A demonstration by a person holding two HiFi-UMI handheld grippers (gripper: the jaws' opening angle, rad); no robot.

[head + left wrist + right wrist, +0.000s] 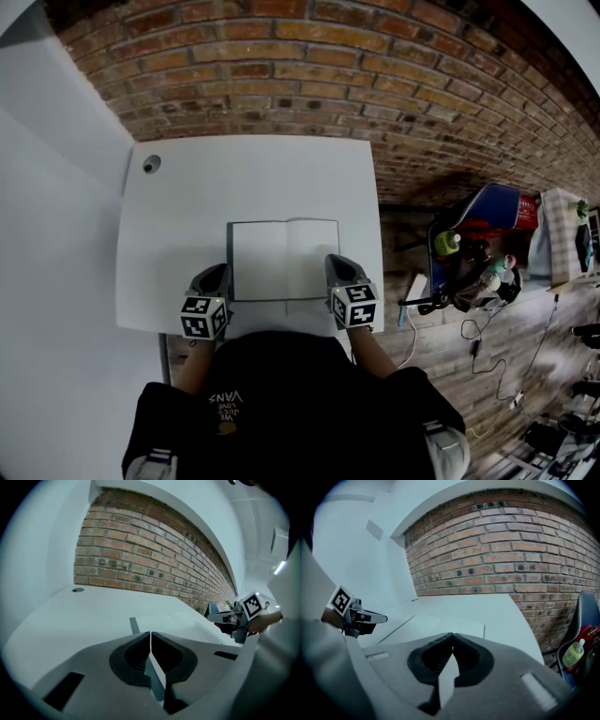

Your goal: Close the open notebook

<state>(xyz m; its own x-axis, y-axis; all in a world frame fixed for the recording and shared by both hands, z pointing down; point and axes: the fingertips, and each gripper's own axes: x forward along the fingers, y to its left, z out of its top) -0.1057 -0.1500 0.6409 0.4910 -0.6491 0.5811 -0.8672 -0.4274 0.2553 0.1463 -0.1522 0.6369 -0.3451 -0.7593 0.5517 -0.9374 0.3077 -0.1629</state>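
White table [178, 206] before brick wall [375, 75]: you are holding left claw [150, 633] and right claw [452, 634], both pinched together and empty, flanking the notebook [284, 260], which is lying open; closing not yet begun.

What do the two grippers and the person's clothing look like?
Both the left gripper and right gripper have grey bodies and black-lined jaws. Each carries a cube of black-and-white square markers. The person wears a black short-sleeved shirt with pale lettering.
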